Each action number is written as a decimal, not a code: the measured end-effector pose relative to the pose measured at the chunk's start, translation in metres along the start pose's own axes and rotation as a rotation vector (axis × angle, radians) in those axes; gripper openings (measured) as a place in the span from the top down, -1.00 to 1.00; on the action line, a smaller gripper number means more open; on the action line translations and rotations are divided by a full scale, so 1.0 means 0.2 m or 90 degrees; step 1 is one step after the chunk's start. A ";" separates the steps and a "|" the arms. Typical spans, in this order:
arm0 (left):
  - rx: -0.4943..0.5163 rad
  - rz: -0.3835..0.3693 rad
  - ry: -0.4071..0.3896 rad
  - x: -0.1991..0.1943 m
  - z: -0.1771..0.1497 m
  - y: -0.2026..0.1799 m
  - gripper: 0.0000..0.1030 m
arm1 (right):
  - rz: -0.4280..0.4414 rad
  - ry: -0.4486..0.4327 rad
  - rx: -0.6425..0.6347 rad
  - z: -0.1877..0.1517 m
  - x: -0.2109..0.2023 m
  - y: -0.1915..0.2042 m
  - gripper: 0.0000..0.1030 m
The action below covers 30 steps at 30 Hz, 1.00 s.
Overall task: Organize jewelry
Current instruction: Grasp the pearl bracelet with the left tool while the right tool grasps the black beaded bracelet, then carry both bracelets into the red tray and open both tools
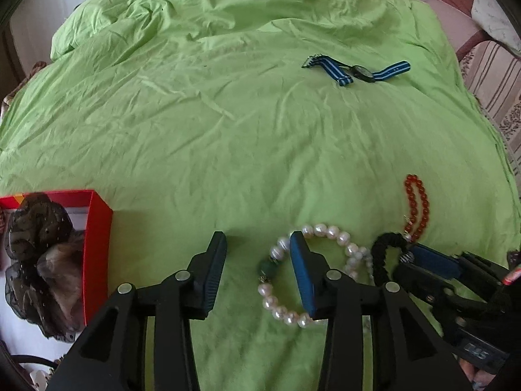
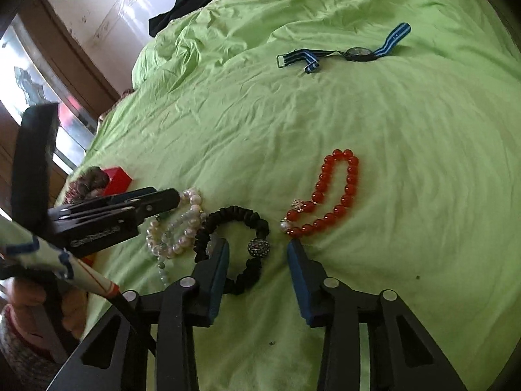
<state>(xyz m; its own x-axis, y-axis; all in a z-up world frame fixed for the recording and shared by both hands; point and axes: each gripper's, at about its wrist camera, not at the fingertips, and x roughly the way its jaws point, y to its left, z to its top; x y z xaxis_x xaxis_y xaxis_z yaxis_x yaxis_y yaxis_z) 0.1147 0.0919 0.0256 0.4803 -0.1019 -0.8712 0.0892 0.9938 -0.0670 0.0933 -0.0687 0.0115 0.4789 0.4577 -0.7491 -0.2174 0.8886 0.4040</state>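
Observation:
On the green bedsheet lie a white pearl bracelet (image 1: pixel 325 231) with a green bead, a black fabric bracelet (image 2: pixel 234 215) with a sparkly bead, a red bead bracelet (image 2: pixel 338 192) and a watch (image 1: pixel 361 72) with a blue striped strap. My left gripper (image 1: pixel 257 247) is open and low over the sheet; its right finger rests inside the pearl loop. My right gripper (image 2: pixel 257 251) is open around the black bracelet's sparkly bead. The pearl bracelet also shows in the right wrist view (image 2: pixel 182 228), the black one in the left wrist view (image 1: pixel 384 247).
A red box (image 1: pixel 97 228) holding dark scrunchies (image 1: pixel 35 238) sits at the left bed edge. A black garment (image 2: pixel 185 3) lies at the far end of the bed. A striped sofa (image 1: pixel 491 88) stands to the right.

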 end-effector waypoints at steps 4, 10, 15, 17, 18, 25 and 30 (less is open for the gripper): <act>-0.009 -0.027 -0.026 -0.08 -0.04 0.03 0.24 | -0.022 -0.004 -0.015 -0.01 0.01 0.01 0.35; 0.039 -0.013 0.002 -0.01 -0.07 -0.05 0.24 | -0.040 -0.006 -0.031 0.00 0.03 0.03 0.70; 0.060 0.005 -0.003 0.02 -0.07 -0.12 0.77 | -0.011 -0.018 -0.014 0.00 0.00 0.02 0.72; 0.051 0.004 -0.007 0.00 -0.07 -0.12 0.78 | 0.000 -0.030 -0.005 0.00 -0.04 0.01 0.72; 0.048 0.007 -0.012 -0.02 -0.08 -0.13 0.78 | 0.002 -0.035 -0.004 0.00 -0.06 0.02 0.72; 0.014 -0.005 -0.063 -0.27 -0.08 -0.11 0.78 | 0.012 -0.068 0.017 -0.04 -0.25 0.03 0.72; 0.002 -0.018 -0.108 -0.56 -0.12 -0.09 0.78 | 0.011 -0.082 0.029 -0.08 -0.37 0.04 0.72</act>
<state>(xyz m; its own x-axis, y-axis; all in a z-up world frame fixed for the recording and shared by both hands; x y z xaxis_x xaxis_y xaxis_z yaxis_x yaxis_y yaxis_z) 0.0387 0.0859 0.1124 0.6182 -0.1364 -0.7741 0.1075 0.9902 -0.0886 0.0413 -0.0946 0.0620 0.5806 0.4630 -0.6697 -0.1892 0.8767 0.4422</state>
